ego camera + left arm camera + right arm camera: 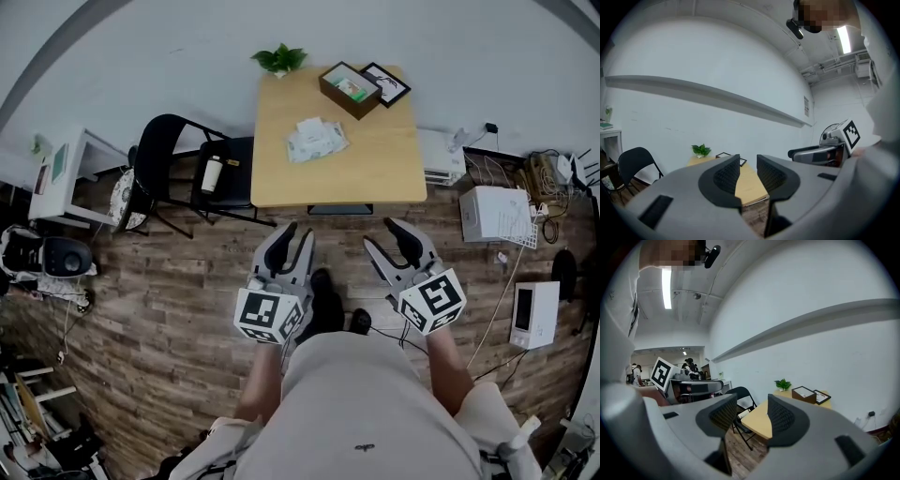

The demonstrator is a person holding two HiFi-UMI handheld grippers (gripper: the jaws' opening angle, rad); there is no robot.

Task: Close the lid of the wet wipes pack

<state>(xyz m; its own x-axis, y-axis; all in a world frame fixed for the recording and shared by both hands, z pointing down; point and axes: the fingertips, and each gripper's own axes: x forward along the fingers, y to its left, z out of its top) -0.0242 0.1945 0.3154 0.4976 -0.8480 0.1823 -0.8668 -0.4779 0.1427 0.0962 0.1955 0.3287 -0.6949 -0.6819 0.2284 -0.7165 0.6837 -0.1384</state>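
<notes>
Wet wipes pack point(316, 141) sits mid-table point(375, 173), long side running across, dead ahead and well apart from both grippers. The left gripper point(292, 232) is nearer, jaws narrowly parted and empty — right gripper point(401, 230) gapes wider, empty too.

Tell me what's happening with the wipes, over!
Left gripper and right gripper open, empty, short of the table. Wipes pack on it, untouched; lid too far to tell. Nothing in the way.

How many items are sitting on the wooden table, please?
4: potted plant at the far-left corner, brown box and picture frame far right, wet wipes pack near the middle. None seems hidden.
</notes>
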